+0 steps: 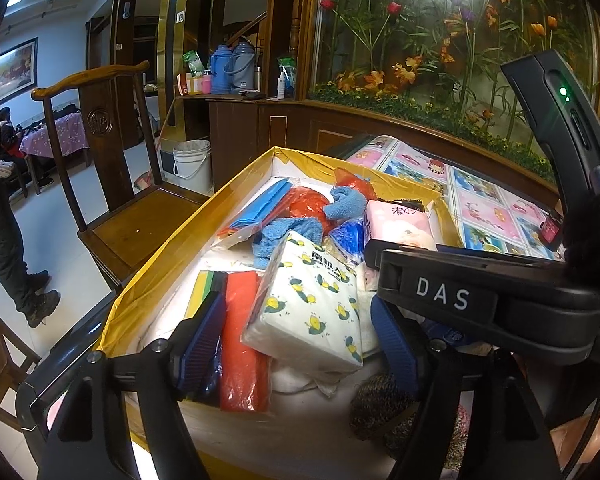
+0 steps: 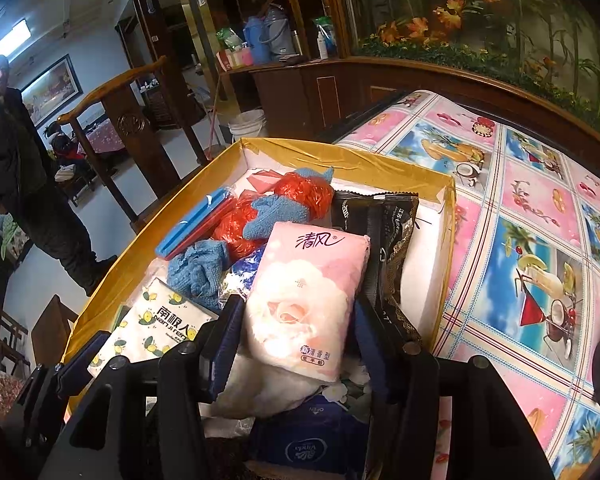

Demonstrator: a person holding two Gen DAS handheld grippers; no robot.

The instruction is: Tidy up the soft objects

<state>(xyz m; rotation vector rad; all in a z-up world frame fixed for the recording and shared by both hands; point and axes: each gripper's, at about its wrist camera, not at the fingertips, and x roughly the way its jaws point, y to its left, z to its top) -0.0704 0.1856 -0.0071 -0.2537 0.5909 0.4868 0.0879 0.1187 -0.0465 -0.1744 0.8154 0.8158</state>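
While both claws hang over the yellow-rimmed box (image 1: pixel 168 248) on the flowered tablecloth (image 2: pixel 540 216), each has a tissue pack between its blue pads. The left gripper (image 1: pixel 300 336) stands spread around the white tissue pack with yellow bees (image 1: pixel 312 300); its left pad sits clear of the wrapper, against a red bag (image 1: pixel 244 340), so the pack lies loose and tilted on the pile. The right gripper (image 2: pixel 296 340) straddles the pink tissue pack with a rose print (image 2: pixel 308 292), pads close on both sides; whether they actually press it I cannot tell. Further back in the box lie blue knitted cloths (image 2: pixel 276 212), crumpled orange mesh (image 2: pixel 304 192), a blue and red flat packet (image 2: pixel 196 220) and a black snack wrapper (image 2: pixel 388 232). A wooden chair (image 1: pixel 120 208) stands just beyond the box, and a person in dark clothes (image 2: pixel 24 168) stands on the floor past it.
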